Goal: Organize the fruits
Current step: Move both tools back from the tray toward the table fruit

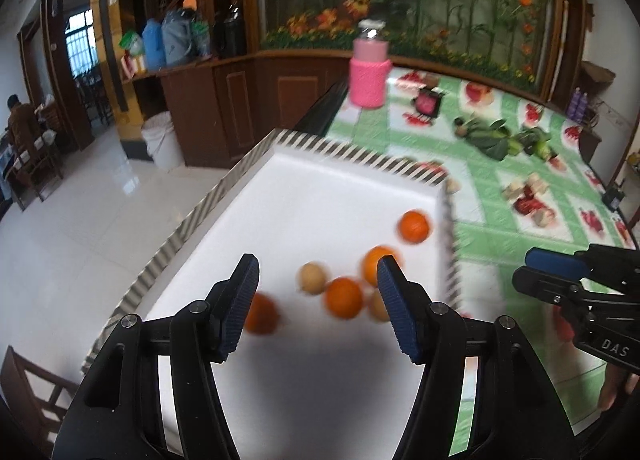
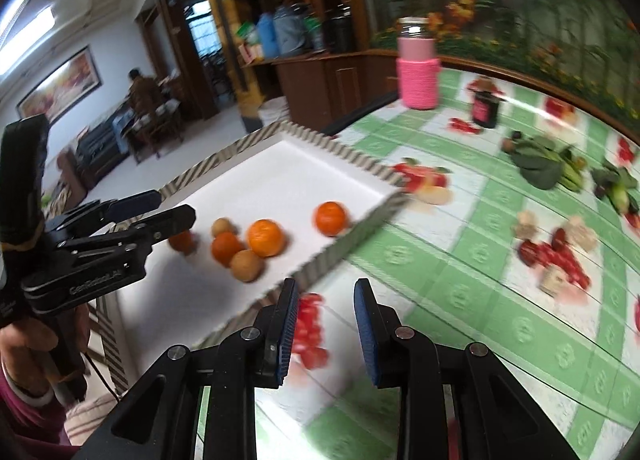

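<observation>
A white tray with a striped rim (image 1: 280,188) (image 2: 256,180) lies at the table's left edge. It holds several oranges (image 1: 344,297) (image 2: 265,237) and two tan round fruits (image 1: 312,278) (image 2: 246,265); one orange (image 1: 414,226) (image 2: 330,218) lies apart near the right rim. My left gripper (image 1: 318,306) is open and empty, hovering over the tray's near part; it also shows in the right wrist view (image 2: 160,208). My right gripper (image 2: 326,330) is open and empty above the tablecloth beside the tray's right rim; it also shows in the left wrist view (image 1: 532,268).
The table has a green-and-white fruit-print cloth (image 2: 460,260). A pink-sleeved bottle (image 1: 370,68) (image 2: 418,68), a small dark jar (image 2: 485,110) and leafy greens (image 1: 496,138) (image 2: 540,168) stand farther back. The floor (image 1: 80,240) drops off left of the tray.
</observation>
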Tool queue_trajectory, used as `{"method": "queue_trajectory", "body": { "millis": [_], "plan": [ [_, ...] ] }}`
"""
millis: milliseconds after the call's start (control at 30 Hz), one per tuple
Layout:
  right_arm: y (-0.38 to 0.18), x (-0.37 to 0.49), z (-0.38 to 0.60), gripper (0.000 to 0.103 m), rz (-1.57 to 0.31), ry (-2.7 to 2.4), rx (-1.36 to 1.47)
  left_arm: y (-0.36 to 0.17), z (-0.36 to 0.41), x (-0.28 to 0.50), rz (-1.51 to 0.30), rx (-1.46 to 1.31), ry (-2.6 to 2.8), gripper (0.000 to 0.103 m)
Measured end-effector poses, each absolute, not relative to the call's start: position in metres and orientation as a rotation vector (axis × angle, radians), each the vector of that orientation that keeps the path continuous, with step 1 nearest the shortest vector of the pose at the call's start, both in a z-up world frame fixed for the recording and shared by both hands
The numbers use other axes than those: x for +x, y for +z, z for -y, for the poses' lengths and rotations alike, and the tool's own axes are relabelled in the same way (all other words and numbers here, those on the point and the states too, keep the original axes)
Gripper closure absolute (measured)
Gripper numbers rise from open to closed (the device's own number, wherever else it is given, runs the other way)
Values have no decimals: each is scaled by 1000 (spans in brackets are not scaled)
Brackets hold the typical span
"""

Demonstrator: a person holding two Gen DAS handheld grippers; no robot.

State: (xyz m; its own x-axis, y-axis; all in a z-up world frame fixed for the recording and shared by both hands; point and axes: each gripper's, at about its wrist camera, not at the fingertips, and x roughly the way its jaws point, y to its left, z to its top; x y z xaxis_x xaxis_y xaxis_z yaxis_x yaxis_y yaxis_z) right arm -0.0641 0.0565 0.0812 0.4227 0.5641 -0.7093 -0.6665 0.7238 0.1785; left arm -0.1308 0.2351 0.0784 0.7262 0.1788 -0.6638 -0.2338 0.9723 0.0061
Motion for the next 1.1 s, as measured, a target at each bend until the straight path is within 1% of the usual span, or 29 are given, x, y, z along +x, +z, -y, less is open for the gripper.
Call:
{"method": "queue_trajectory", "body": {
  "millis": [267,567,800,1100],
  "plan": [
    [89,-60,-5,75,-799,662,-77,85,-177,-113,-697,-82,135,41],
    [81,-50,55,75,-814,557,-24,84,-118,-89,-692,-28,63,41],
    [74,-40,93,74,-827,487,18,78,-90,-71,-712,-1,24,41],
    [68,-26,117,73,-834,445,29,68,-69,-54,-743,12,-1,41]
  ]
}}
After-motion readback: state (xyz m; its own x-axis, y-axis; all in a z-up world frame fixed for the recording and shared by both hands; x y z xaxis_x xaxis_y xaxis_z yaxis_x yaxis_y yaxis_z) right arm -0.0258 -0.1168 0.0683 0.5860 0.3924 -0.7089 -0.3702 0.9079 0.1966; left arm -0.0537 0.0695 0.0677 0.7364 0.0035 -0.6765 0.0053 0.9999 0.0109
